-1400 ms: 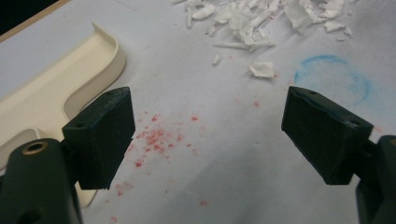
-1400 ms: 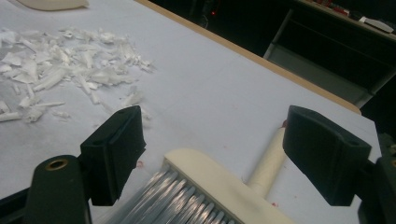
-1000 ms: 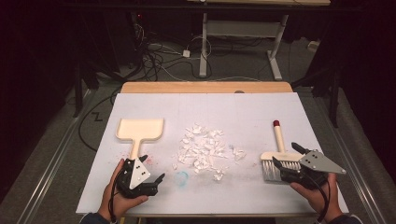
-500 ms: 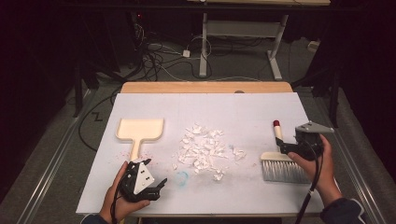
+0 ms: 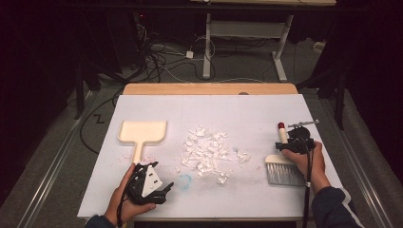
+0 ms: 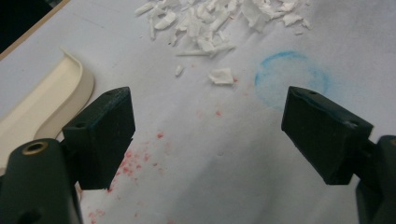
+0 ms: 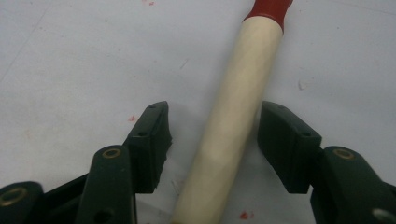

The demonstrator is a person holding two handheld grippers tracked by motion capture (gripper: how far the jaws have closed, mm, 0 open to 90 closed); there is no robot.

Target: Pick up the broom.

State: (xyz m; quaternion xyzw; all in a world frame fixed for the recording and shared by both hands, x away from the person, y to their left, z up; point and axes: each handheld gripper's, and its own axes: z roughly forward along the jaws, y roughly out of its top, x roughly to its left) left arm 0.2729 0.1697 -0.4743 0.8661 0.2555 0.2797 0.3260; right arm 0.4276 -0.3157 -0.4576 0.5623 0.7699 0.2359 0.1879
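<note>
Jaws astride smooth round brush handle (image 7: 233, 112)

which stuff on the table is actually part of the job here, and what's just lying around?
Job, judging by the layout:
- brush, its handle between the open right gripper jaws
- paper scraps
- dustpan, near the open left gripper

Lying about:
- blue ring mark and red specks on the white sheet
- cables and desk frame on the floor beyond
</note>
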